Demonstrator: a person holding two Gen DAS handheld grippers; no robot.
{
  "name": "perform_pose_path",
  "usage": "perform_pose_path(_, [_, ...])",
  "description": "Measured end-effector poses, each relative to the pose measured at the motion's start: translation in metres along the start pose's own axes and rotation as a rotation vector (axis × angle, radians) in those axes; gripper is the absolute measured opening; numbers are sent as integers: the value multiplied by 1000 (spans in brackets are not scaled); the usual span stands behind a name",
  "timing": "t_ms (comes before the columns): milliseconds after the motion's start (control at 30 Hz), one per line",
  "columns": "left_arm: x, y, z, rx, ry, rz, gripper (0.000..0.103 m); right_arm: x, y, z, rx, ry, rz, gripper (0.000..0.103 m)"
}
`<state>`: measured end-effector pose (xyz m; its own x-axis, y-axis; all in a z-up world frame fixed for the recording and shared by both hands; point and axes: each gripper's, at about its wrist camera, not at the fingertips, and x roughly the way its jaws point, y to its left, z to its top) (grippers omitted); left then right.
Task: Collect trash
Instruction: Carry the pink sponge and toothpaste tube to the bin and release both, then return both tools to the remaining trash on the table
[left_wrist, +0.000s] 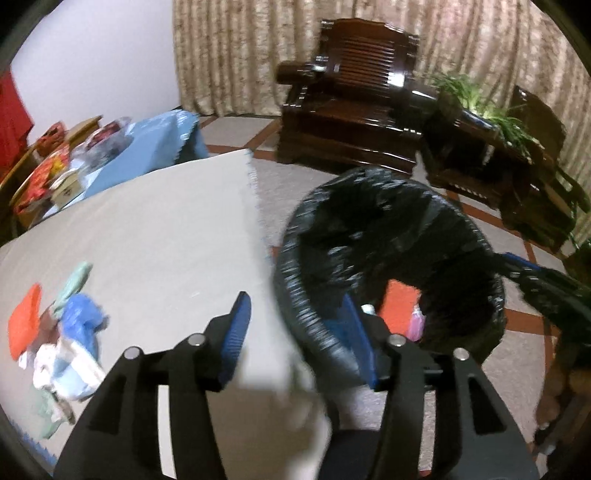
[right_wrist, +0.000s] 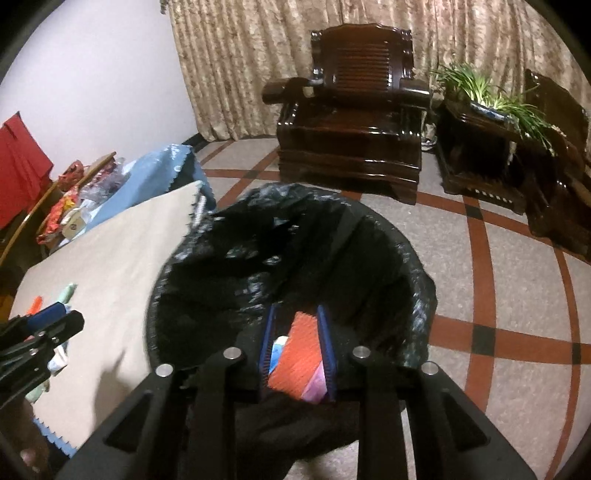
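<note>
Beige curtains (right_wrist: 295, 55) hang across the back of the room, with a dark carved wooden armchair (right_wrist: 354, 122) and a low wooden stand holding a green plant (right_wrist: 491, 96) on a tiled floor (right_wrist: 517, 295) crossed by red bands. Nearer, a table under a plain beige cloth (left_wrist: 147, 240) carries the work, and a cluttered side table (left_wrist: 55, 173) with a blue cover sits beyond it by the wall. Beside the beige table stands a bin lined with a black bag (right_wrist: 406, 251). Some trash is already in: an orange piece (right_wrist: 295, 350), something pink and a pale scrap lie at the bottom of the bin. A good deal is left, as a heap of wrappers (left_wrist: 62, 339) in orange, blue, mint and white sits on the cloth well apart from the bin. The left gripper (left_wrist: 295, 339) hangs over the gap between table edge and bin rim, its jaws standing apart with nothing between them. The right gripper (right_wrist: 297, 350) points down into the bin, jaws partly apart; the orange piece shows between them, but it seems to lie below on the bin floor and not pinched. My judgement is that the task is partway through, with the table heap the remaining job.
</note>
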<state>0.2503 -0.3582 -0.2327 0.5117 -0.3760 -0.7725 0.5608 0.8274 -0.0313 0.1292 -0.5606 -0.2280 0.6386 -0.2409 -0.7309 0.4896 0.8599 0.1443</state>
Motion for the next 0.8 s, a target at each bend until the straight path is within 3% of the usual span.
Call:
perform_pose_path(33, [-4,12,-4,-21,2,10,54,-4,5,-1,-7,-5,4,29])
perform_pose_path(100, [-13,29,-9,-42,-2,29,57,-17,23,-7,-27,-18,32,45])
perform_pose_path(233, [-38,67,-23,-75,-27,90,67,-32,65,-16,-102,-24,90,51])
perform_pose_path(300, [-55,94,-34,-106,-39,127,69,-39,95,-24,-151,-37,118,63])
perform_pose_path(600, [-120,214,-88,-242,-68,316,74,-50,210,-58,-283,-37,265,65])
perform_pose_path(800, [-153,268,-112,-286,-98,403,77,-55,269,-78,-349,-45,327,70])
